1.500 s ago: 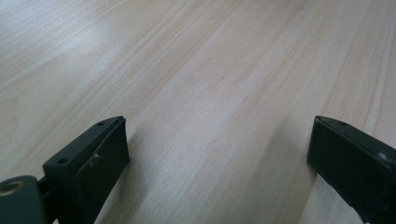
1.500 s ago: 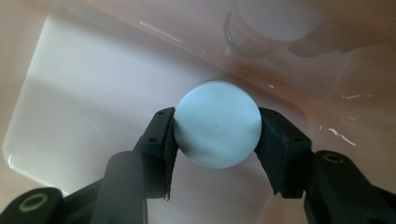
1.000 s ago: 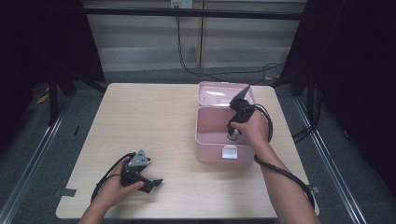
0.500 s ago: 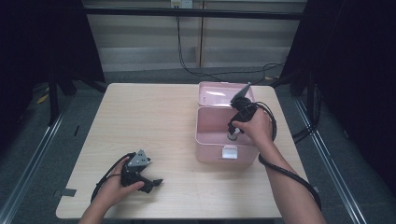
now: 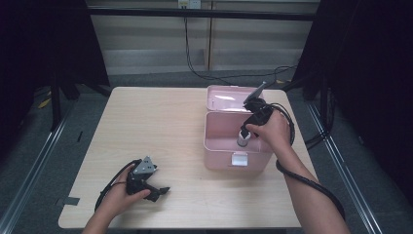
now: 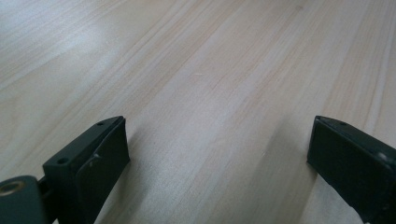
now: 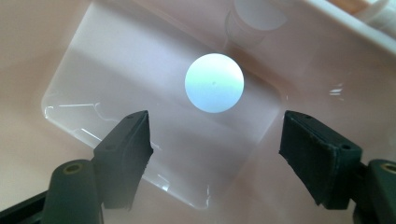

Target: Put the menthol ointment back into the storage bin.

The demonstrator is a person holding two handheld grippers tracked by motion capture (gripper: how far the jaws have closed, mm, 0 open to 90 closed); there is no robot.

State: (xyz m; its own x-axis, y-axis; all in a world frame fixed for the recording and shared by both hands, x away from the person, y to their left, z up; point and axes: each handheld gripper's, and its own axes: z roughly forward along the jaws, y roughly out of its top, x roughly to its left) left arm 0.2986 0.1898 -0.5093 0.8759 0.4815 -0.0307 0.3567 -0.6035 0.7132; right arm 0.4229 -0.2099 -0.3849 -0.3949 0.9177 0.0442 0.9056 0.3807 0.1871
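A smooth white ball (image 7: 214, 83) lies on the glossy floor of the pink plastic box (image 5: 221, 146), right of desk centre. The right claw (image 7: 214, 140) points down into it, jaws just opening, nothing between. The left claw (image 6: 219, 154) rests wide and empty on the pale woodgrain desk (image 5: 160, 126), near-left.

At the centre right of the high view, the right gripper (image 5: 242, 139) sits slightly higher over the pink box (image 5: 219, 146) than a second ago, the hand lifted a little toward the frame's top. Its jaws have just been opening. In the right gripper view they stand apart, clear of the white bottle cap (image 7: 214, 82) below them.
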